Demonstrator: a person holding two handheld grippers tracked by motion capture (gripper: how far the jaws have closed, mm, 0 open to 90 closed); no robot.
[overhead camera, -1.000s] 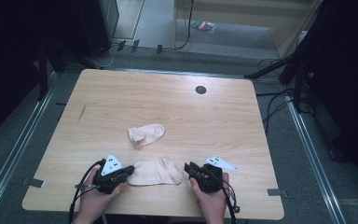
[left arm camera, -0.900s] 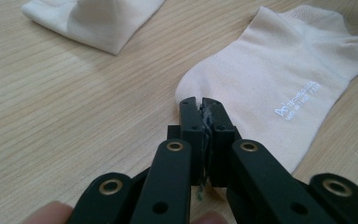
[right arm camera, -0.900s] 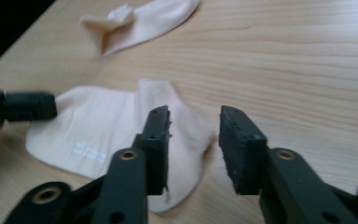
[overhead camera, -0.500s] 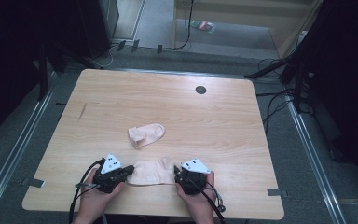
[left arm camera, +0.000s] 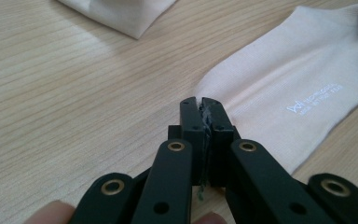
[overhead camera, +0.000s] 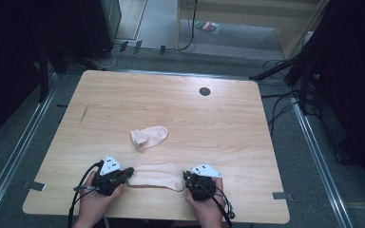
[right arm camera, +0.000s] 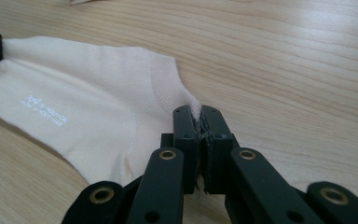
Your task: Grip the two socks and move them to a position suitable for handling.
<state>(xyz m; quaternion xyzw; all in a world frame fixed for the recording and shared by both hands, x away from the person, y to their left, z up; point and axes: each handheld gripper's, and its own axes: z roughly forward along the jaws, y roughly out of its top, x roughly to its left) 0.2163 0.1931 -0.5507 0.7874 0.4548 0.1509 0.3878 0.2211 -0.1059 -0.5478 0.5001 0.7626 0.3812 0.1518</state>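
I hold the near sock [overhead camera: 154, 175] stretched, long axis 9-to-3: left claw [overhead camera: 127, 172] clamped on one end, right claw [overhead camera: 186, 176] clamped on the other.

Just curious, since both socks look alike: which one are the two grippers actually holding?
The near sock, stretched flat between the left gripper and right gripper. The far sock lies folded, untouched, mid-table.

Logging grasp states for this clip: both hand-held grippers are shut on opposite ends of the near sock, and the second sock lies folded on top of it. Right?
Not quite. The second sock lies apart from the near sock, farther up the table, as the high view shows. The left hand-held gripper and right hand-held gripper are indeed shut on opposite ends.
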